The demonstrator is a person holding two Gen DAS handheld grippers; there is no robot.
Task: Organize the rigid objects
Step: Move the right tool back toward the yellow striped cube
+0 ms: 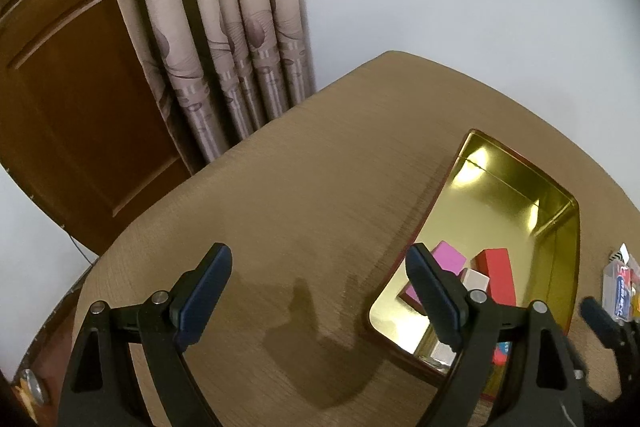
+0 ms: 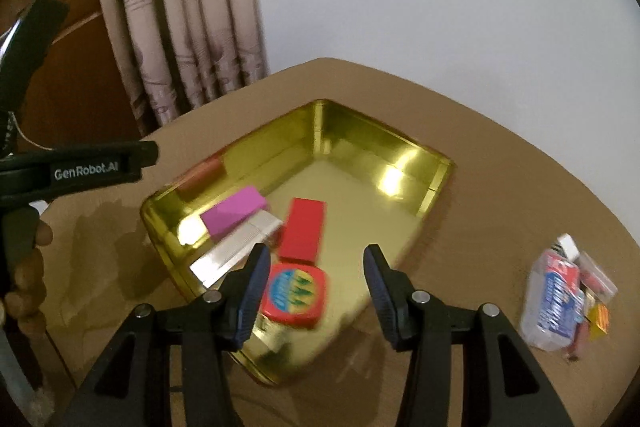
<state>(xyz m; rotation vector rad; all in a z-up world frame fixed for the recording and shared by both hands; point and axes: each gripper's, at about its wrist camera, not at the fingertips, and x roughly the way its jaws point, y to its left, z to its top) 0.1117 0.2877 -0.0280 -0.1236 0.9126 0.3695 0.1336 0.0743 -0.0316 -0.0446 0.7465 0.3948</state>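
A gold tin tray (image 2: 404,151) sits on the tan table; it also shows at the right of the left wrist view (image 1: 560,227). In it lie a pink box (image 2: 234,213), a silver-white box (image 2: 236,251), a red box (image 2: 302,233) and a red tin with a blue and yellow label (image 2: 296,293). The pink box (image 1: 450,259) and red box (image 1: 498,277) also show in the left wrist view. My right gripper (image 2: 316,267) is open and empty, above the red tin. My left gripper (image 1: 320,283) is open and empty over bare table, left of the tray.
A clear plastic packet with blue print and small items (image 2: 560,297) lies on the table right of the tray; it also shows in the left wrist view (image 1: 622,287). A patterned curtain (image 1: 216,27) and a wooden door (image 1: 72,99) stand behind the table's far left edge.
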